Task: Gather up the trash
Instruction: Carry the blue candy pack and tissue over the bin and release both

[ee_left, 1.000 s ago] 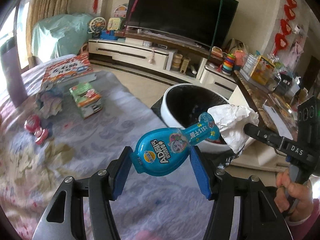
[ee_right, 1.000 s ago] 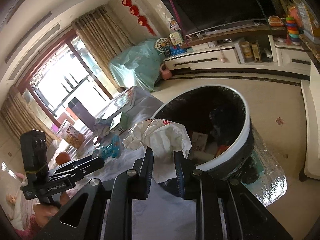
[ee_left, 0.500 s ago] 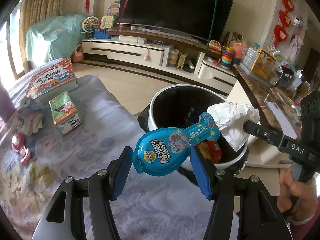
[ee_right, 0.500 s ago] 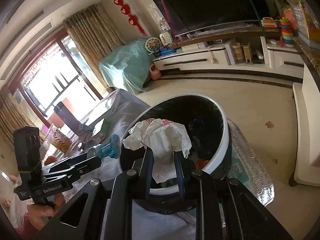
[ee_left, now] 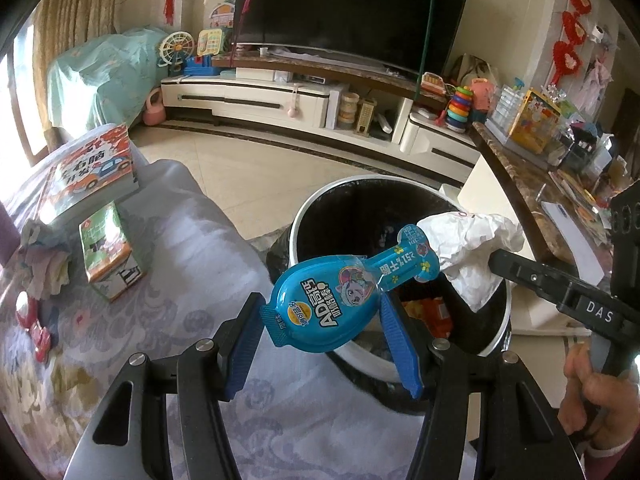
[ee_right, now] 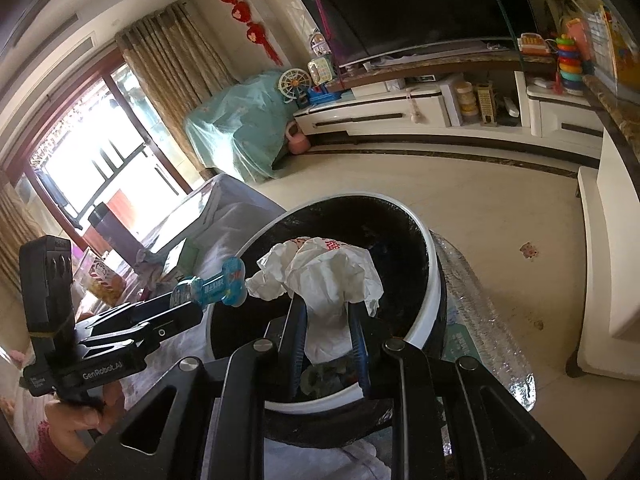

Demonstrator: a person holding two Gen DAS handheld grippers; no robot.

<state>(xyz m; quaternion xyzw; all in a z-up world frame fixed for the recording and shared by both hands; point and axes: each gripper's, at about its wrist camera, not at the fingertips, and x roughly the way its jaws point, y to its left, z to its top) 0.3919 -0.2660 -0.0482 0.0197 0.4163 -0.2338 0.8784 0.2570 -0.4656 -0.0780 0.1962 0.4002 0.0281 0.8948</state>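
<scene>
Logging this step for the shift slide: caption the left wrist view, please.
Left gripper holds a blue snack packet at the bin rim, beside crumpled white paper in the right gripper.

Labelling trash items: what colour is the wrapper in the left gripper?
Bright blue wrapper with white lettering and a cartoon figure; clearest in the left wrist view.

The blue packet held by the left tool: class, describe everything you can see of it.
The blue packet is glossy plastic, spoon-shaped: a round, bulging body and a narrow flat neck ending in a scalloped tab. It carries white lettering, an orange badge and a cartoon animal. It looks sealed. The left tool pinches the body between its blue pads, neck pointing up and away over the rim of the bin, close to the crumpled white paper; whether they touch is unclear.
</scene>
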